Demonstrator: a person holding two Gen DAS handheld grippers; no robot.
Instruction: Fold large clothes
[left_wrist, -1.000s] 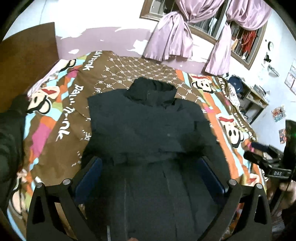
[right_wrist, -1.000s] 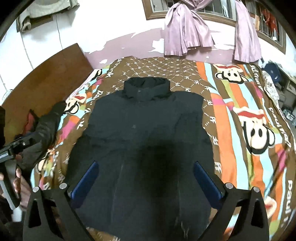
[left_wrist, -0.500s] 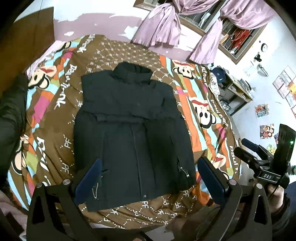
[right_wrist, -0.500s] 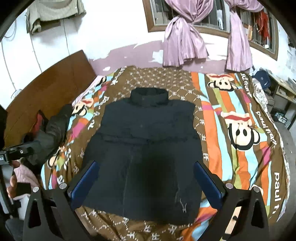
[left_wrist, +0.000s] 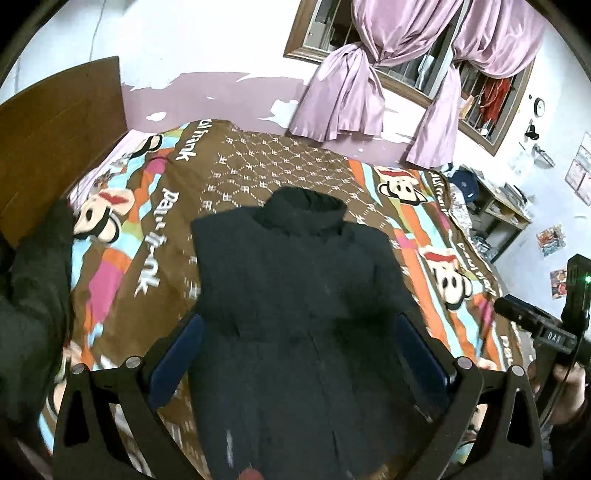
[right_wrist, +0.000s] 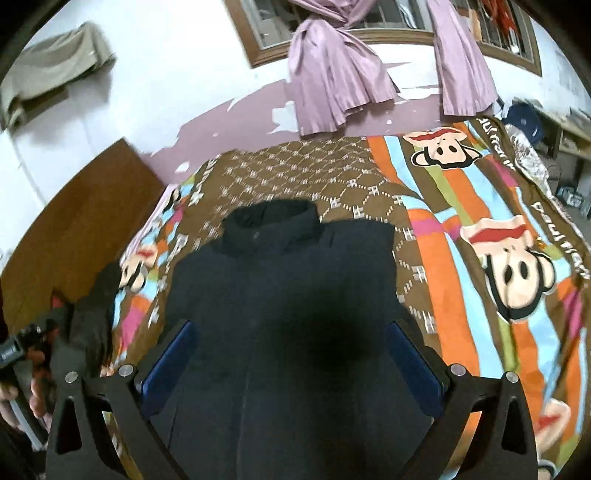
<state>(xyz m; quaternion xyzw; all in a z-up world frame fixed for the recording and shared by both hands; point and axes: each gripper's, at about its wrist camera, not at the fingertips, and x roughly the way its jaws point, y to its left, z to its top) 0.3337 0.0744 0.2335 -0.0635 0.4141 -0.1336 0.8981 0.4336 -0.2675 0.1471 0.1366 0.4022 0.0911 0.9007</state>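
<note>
A large black sleeveless jacket (left_wrist: 295, 295) lies flat on the bed, collar at the far end; it also shows in the right wrist view (right_wrist: 284, 314). My left gripper (left_wrist: 299, 343) is open above the jacket's lower half, holding nothing. My right gripper (right_wrist: 291, 350) is open above the jacket's middle, holding nothing. The jacket's hem is hidden under the gripper bodies.
The bed carries a brown and striped monkey-print cover (left_wrist: 443, 258). A dark garment (left_wrist: 33, 295) lies at the bed's left edge. A wooden headboard (left_wrist: 55, 110) stands at the left. Purple curtains (left_wrist: 369, 74) hang on the far wall. A shelf (left_wrist: 498, 206) stands at the right.
Both grippers have dropped back closer to the jacket after rising half a second ago. The jacket has not moved. Both stay open.
</note>
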